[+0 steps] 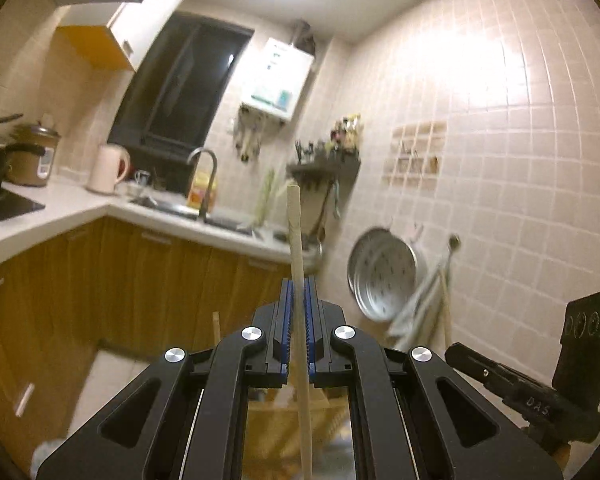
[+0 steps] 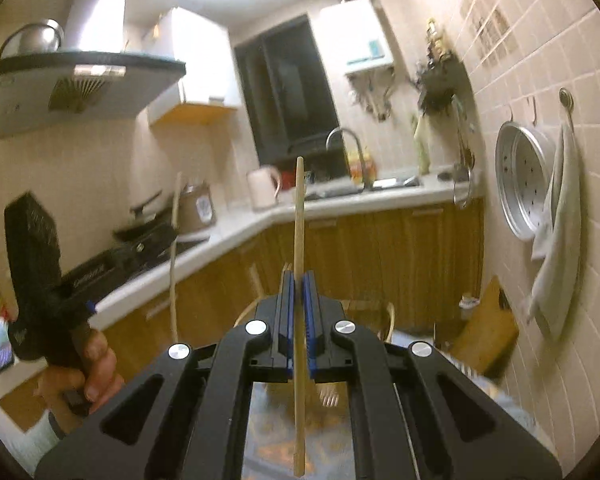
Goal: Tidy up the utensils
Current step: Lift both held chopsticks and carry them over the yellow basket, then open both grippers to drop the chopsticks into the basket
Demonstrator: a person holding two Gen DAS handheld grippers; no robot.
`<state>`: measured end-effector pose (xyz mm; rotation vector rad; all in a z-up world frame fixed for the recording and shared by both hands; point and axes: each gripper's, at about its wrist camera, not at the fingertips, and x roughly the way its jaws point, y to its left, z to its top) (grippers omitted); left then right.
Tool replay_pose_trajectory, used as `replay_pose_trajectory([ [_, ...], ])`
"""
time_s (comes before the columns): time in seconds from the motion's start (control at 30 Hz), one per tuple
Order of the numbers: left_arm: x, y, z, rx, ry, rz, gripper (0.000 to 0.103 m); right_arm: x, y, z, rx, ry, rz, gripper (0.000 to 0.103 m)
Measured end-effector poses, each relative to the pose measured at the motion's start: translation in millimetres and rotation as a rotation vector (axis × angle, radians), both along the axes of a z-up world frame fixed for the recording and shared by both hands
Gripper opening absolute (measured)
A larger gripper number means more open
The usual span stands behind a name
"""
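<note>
My left gripper (image 1: 298, 280) is shut on a pale wooden chopstick (image 1: 296, 240) that runs upright between its blue pads and sticks out well past the tips. My right gripper (image 2: 299, 276) is shut on a second wooden chopstick (image 2: 299, 208), also upright between its pads. Both grippers are raised and point across the kitchen. In the right wrist view the left gripper (image 2: 100, 264) shows at the left in a hand, with its chopstick (image 2: 174, 256) standing up. In the left wrist view part of the right gripper's body (image 1: 540, 392) shows at the lower right.
A white L-shaped counter (image 2: 340, 204) over wooden cabinets holds a kettle (image 2: 262, 188), a rice cooker (image 1: 34, 156), pans and a sink with a tap (image 2: 346, 140). A metal steamer tray (image 2: 522, 182) and a towel (image 2: 556, 232) hang on the tiled right wall. A bamboo rack (image 2: 328, 394) lies below the grippers.
</note>
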<state>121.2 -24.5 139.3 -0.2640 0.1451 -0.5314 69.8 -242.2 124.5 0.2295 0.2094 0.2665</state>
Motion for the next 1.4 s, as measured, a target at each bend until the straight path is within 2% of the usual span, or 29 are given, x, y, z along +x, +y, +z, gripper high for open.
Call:
replay_pose_trajectory([
  [0.3, 54.3, -12.1, -2.6, 0.001, -0.041, 0.072, 0.003, 86.5, -34.0, 1.7, 0.122, -0.019, -0.092, 0.003],
  [0.5, 80.9, -12.5, -13.9, 0.014, -0.047, 0.112, 0.004, 120.7, -34.5, -18.5, 0.105, -0.025, -0.18, 0.003],
  [0.7, 97.6, -7.6, -30.1, -0.005, -0.017, 0.114, 0.004, 131.4, -16.8, -40.9, 0.029, -0.055, -0.239, 0.003],
  [0.93, 95.4, -14.5, -37.7, 0.047, -0.05, 0.145, 0.004, 134.3, -2.8, -54.5, -0.047, -0.087, -0.273, 0.003],
  [1.13, 96.5, -24.3, -51.8, 0.111, -0.081, 0.2, 0.004, 133.3, 1.1, -65.4, -0.067, -0.083, -0.271, 0.004],
  [1.23, 100.2, -22.1, -57.4, 0.103, -0.056, 0.188, 0.004, 130.6, 6.4, -69.3, -0.094, -0.083, -0.273, 0.004],
  [1.4, 94.8, -18.3, -53.6, 0.106, -0.059, 0.178, 0.007, 122.0, 2.5, -71.6, -0.073, -0.045, -0.226, 0.005],
])
